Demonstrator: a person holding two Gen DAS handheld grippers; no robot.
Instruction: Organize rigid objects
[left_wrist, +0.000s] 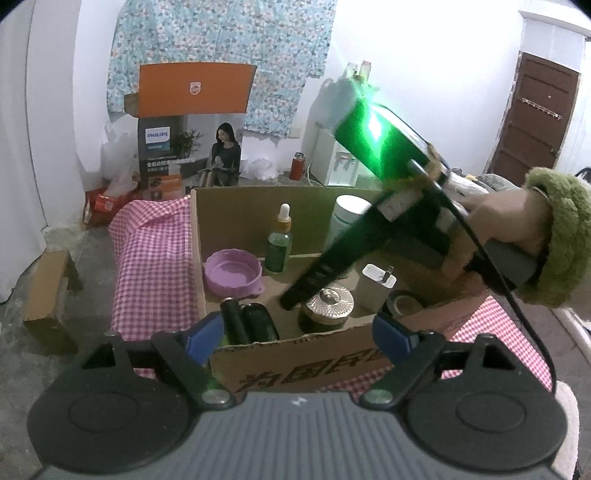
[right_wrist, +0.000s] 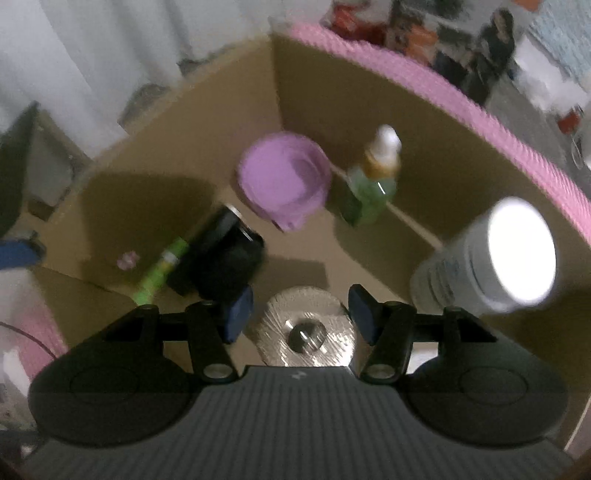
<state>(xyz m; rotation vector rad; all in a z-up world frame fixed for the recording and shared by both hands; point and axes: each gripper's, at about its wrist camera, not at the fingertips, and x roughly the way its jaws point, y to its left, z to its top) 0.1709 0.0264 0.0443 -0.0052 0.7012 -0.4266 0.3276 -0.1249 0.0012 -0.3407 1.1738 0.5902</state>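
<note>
An open cardboard box (left_wrist: 258, 206) on a pink checked cloth holds a purple bowl (left_wrist: 232, 273), a green dropper bottle (left_wrist: 279, 242), a white jar (left_wrist: 345, 218), a silver-lidded jar (left_wrist: 328, 302), a white charger (left_wrist: 376, 282), a tape roll (left_wrist: 404, 302) and black items (left_wrist: 247, 321). My left gripper (left_wrist: 299, 334) is open and empty at the box's near wall. My right gripper (right_wrist: 301, 314) is open inside the box, its blue pads (right_wrist: 240, 312) on either side of the silver lid (right_wrist: 306, 332), not closed on it. The bowl (right_wrist: 282, 177), bottle (right_wrist: 373, 184) and white jar (right_wrist: 491, 254) lie beyond.
A black case (right_wrist: 221, 258) and a green tube (right_wrist: 159, 271) lie left in the box. Behind the table stand a Philips carton (left_wrist: 190, 136), plastic bags and a red flask (left_wrist: 297, 166). A low cardboard box (left_wrist: 48, 295) sits on the floor at left.
</note>
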